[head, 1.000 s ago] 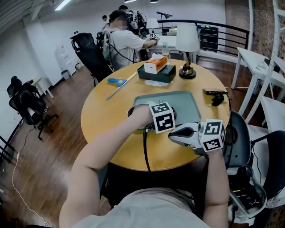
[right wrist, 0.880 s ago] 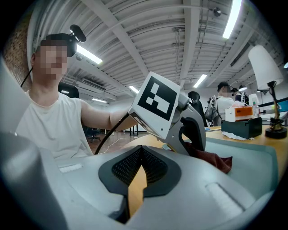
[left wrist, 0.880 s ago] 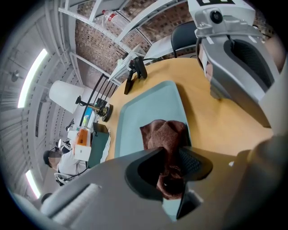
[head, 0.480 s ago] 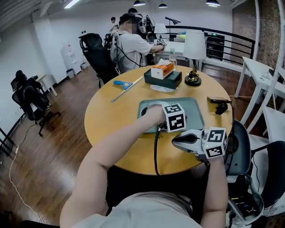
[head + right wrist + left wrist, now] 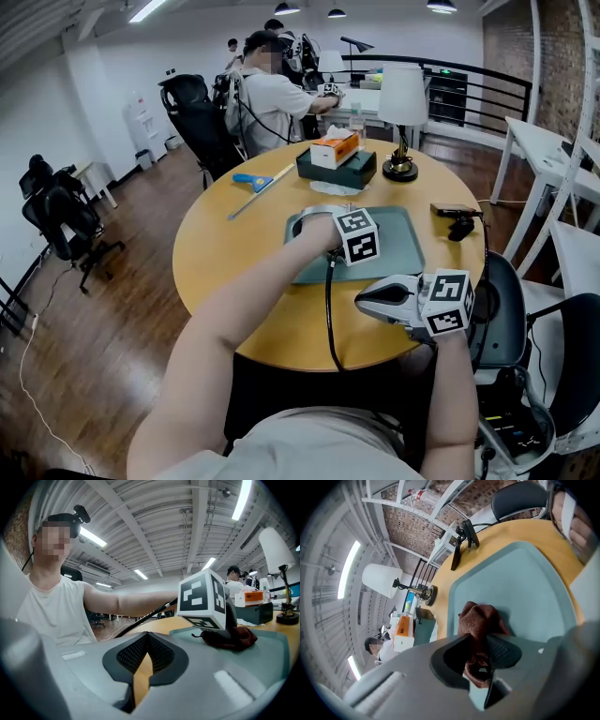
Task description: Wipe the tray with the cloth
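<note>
While a blue-handled tool point(image 5: 248, 175) lies on the far-left part of the round wooden table point(image 5: 225, 253), the teal tray point(image 5: 398, 248) sits about mid-table with the person's left forearm reaching out over its near-left corner. On that side the left gripper point(image 5: 485, 656) is down on the tray, its jaws clamped on a bunched red-brown cloth point(image 5: 480, 620). The cloth bulges out past the jaw tips and rests on the tray's flat floor, near the left rim. Beyond the tray stand a dark box with an orange carton point(image 5: 335, 150) on top and, to its right, a white-shaded lamp point(image 5: 401, 103). Further right and nearer the person, the right gripper point(image 5: 143, 660) hangs off the tray above the table's near edge and points left toward the cloth. Its jaws are closed together with nothing between them; only a thin slit of table wood shows. A small black device point(image 5: 455, 220) lies by the table's right edge
</note>
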The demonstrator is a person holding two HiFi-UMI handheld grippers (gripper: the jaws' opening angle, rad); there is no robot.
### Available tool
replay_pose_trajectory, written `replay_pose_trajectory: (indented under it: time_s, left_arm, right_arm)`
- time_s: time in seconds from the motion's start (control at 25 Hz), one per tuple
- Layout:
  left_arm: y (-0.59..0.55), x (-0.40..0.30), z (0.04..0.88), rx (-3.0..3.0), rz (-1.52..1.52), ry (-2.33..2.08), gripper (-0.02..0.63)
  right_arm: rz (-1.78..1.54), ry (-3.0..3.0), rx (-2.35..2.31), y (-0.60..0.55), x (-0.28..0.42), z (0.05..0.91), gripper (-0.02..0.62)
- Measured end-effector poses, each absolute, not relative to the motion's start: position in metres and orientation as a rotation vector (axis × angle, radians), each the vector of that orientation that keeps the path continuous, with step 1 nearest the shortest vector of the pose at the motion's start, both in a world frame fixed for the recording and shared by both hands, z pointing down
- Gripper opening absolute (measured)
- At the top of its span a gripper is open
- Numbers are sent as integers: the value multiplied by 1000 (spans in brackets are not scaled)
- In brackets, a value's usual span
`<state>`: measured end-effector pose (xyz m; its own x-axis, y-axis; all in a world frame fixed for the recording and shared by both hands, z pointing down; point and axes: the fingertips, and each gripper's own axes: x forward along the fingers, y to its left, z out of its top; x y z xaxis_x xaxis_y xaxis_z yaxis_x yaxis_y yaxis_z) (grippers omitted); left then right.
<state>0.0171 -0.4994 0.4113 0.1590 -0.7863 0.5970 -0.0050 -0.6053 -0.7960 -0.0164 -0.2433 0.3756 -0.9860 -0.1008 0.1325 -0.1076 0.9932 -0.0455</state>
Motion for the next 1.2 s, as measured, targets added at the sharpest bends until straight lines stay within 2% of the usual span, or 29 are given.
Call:
replay_pose_trajectory:
  time_s: [0.56, 0.84, 1.2]
  left_arm:
    - [-539, 14, 411, -1722, -1493, 817, 103]
    - [-537, 41, 405, -1703, -1463, 746, 104]
    - [-500, 43, 413, -1888, -1505, 631, 103]
  right_arm:
    - [73, -3007, 157, -244, -15, 375, 2]
    - [76, -3012, 160, -245, -15, 373, 2]
    - [78, -3007, 159, -242, -16, 374, 2]
